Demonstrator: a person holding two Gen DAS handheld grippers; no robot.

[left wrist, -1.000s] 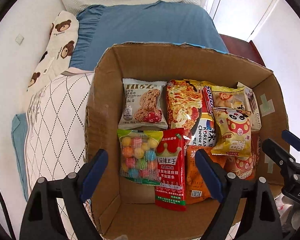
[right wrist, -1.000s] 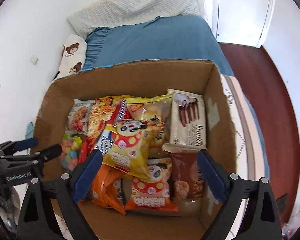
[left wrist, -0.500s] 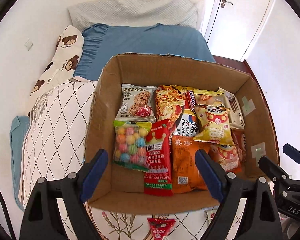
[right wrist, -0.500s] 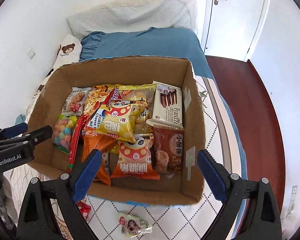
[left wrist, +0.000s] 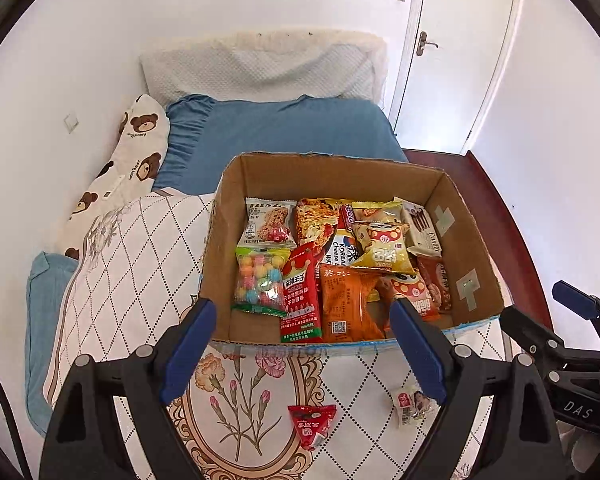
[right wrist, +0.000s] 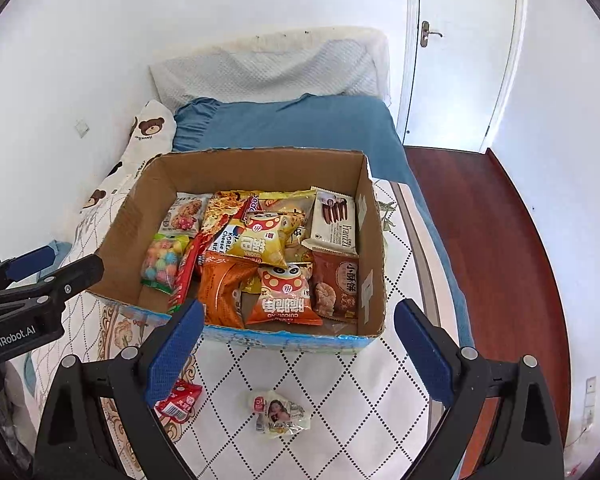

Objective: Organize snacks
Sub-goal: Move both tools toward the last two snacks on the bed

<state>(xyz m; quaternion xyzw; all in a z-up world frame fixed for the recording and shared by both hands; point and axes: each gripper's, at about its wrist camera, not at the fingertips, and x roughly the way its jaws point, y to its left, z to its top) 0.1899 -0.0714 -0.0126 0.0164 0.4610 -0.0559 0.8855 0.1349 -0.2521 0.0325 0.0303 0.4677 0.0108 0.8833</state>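
On the quilted bedspread (right wrist: pixel 340 392) sits a cardboard box (left wrist: pixel 452 216) packed with snack packets. At 6 o'clock of it, outside, lie 2 loose packets: a red packet (left wrist: pixel 311 424) and a pale packet (right wrist: pixel 280 416). Both the left gripper (left wrist: pixel 302 352) and right gripper (right wrist: pixel 296 356) hover spread wide, holding nothing, above those packets.
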